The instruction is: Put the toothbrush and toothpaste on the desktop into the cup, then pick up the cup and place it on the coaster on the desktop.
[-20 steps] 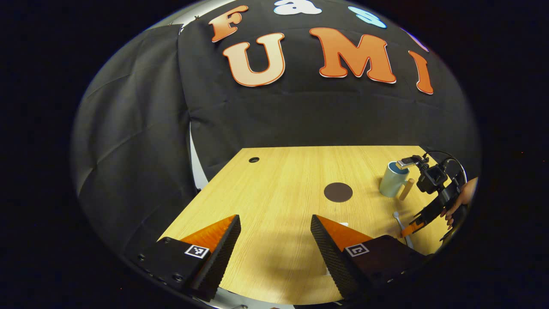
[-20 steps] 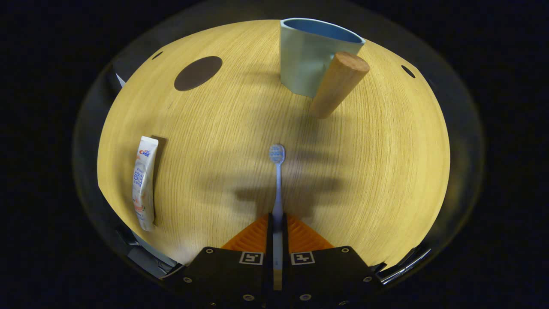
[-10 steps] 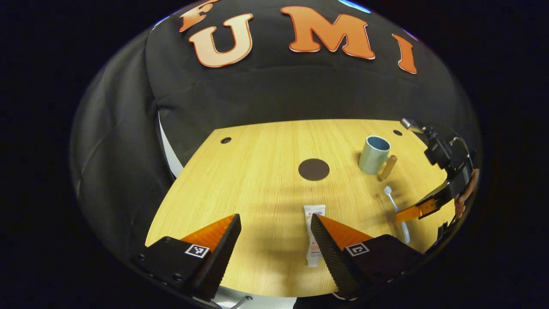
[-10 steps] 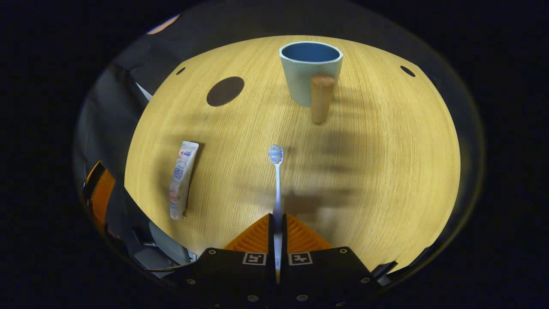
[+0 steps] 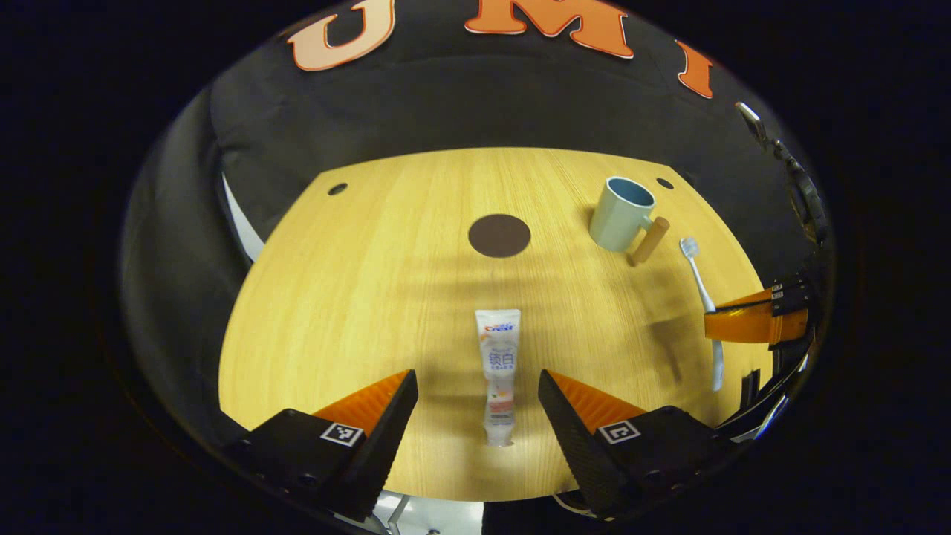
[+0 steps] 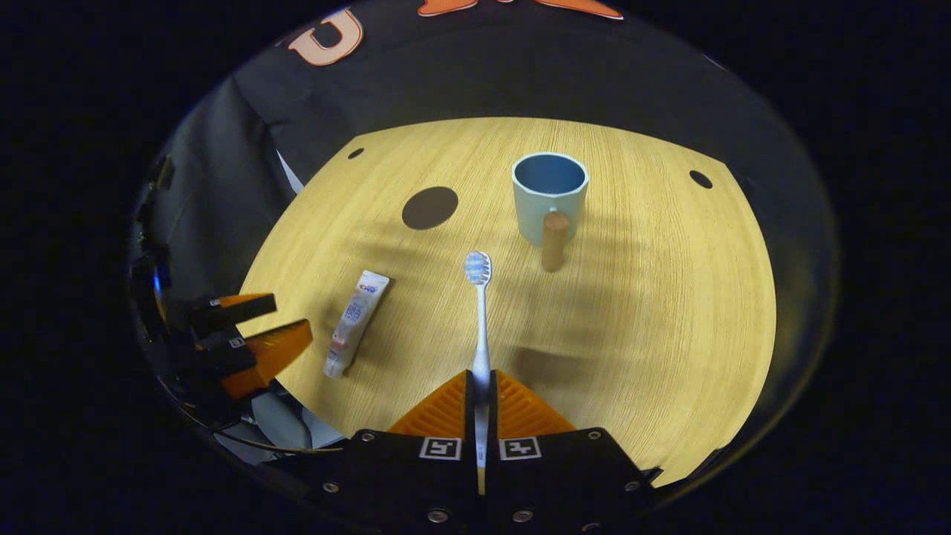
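Wooden desktop (image 5: 371,297) with coaster (image 5: 499,235), cup (image 5: 620,214), toothpaste (image 5: 499,375).

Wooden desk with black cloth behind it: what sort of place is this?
Probably a staged recording booth, not a bathroom: a bare wooden desk backed by black cloth, with only a toothpaste tube, a cup and a coaster laid out, and the right claw clamping a toothbrush.

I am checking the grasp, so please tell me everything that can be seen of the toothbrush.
The toothbrush is slim, with a pale, plastic-looking handle and a small oval head of light bristles. The right claw is shut on the handle's lower part, both fingers pressing it. It is held off the desktop, head pointing forward toward the cup, apart from it. In the left gripper view its tail end sticks out behind the fingers.
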`<state>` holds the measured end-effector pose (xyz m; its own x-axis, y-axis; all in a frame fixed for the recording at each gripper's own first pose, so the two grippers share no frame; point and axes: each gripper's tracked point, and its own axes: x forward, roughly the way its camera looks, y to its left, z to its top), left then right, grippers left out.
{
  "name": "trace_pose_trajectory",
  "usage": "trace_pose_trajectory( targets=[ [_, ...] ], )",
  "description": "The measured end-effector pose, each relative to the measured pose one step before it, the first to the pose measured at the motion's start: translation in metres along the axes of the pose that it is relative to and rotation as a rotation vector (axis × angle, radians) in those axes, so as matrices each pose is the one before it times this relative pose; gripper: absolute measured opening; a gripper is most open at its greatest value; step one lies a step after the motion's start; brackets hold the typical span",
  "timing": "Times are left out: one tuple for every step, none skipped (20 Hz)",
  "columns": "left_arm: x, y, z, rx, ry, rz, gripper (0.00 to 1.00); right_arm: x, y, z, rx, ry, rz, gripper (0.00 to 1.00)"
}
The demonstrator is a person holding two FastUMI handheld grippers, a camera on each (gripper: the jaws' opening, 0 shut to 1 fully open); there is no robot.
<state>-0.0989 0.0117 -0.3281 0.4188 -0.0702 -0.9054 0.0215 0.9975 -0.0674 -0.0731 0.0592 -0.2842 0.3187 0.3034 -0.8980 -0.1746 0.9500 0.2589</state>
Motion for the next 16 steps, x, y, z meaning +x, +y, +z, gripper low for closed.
trace_pose_trajectory(
  targets=[
    [0.00483, -0.00101, -0.00539, 0.00708, 0.03538, -0.00543, 0.98, -0.00282, -0.00085, 0.00203, 0.00435, -0.01278, -0.01181, 0.04],
    [0.00741, -0.00022, -0.00425, 0.00320, 0.03135, -0.01398, 0.97, -0.00136, 0.00004, 0.00226, 0.00725, -0.01074, -0.00914, 0.04],
    [0.00606, -0.00178, -0.00470, -0.00380, 0.03529, -0.01733, 0.96, -0.00237, 0.00227, 0.00240, 0.00542, -0.01195, 0.00039, 0.04],
    [0.00715, -0.00093, -0.00370, -0.00977, 0.03588, -0.01446, 0.96, -0.00182, -0.00008, 0.00329, 0.00854, -0.01043, -0.00417, 0.04],
    [0.00617, -0.00069, -0.00535, -0.01636, 0.03908, -0.02036, 0.96, -0.00431, 0.00033, 0.00475, 0.00472, -0.01350, -0.00417, 0.04],
    [0.00614, -0.00324, -0.00343, -0.02324, 0.03401, -0.02940, 0.96, -0.00331, -0.00140, 0.00532, 0.00003, -0.01598, -0.01627, 0.04],
    [0.00664, -0.00099, -0.00691, -0.02271, 0.03929, -0.01621, 0.96, 0.00028, -0.00135, 0.00316, -0.01551, -0.01125, -0.02447, 0.04],
    [0.00450, 0.00098, -0.00172, -0.00729, 0.02198, -0.01306, 0.94, 0.00120, -0.00043, 0.00157, -0.01966, -0.01521, -0.02492, 0.04],
    [0.00489, 0.00299, -0.00258, 0.00226, 0.02287, 0.00012, 0.90, 0.00000, 0.00211, 0.00119, -0.01587, -0.01544, -0.01202, 0.05],
    [0.00392, 0.00499, 0.00046, 0.00709, 0.01633, 0.01047, 0.87, -0.00100, 0.00107, 0.00493, -0.00255, -0.01978, -0.00311, 0.05],
    [0.00282, 0.00045, 0.00187, -0.00437, 0.01074, -0.00103, 0.90, -0.00094, 0.00276, 0.00662, 0.00528, -0.01420, 0.00299, 0.05],
    [-0.00010, 0.00013, 0.00459, -0.00020, 0.00630, -0.00066, 0.83, -0.00186, 0.00232, 0.00426, 0.00837, -0.01243, 0.00255, 0.05],
    [0.00394, -0.00111, 0.00501, 0.00043, 0.00557, 0.00162, 0.77, -0.00165, 0.00127, 0.00396, 0.00477, -0.01294, -0.00135, 0.04],
    [0.00134, -0.00295, 0.00345, 0.00475, 0.01672, -0.00367, 0.72, 0.00149, 0.00048, 0.00520, 0.00053, -0.01818, -0.00336, 0.05],
    [0.00025, -0.00229, 0.00612, 0.00731, 0.00327, -0.00591, 0.69, 0.00049, -0.00128, 0.00513, -0.00235, -0.01396, -0.00607, 0.05],
    [0.00277, -0.00392, 0.00586, -0.00134, 0.00447, -0.01294, 0.57, -0.00072, -0.00116, 0.00407, -0.00262, -0.01043, -0.00593, 0.04]
  ],
)
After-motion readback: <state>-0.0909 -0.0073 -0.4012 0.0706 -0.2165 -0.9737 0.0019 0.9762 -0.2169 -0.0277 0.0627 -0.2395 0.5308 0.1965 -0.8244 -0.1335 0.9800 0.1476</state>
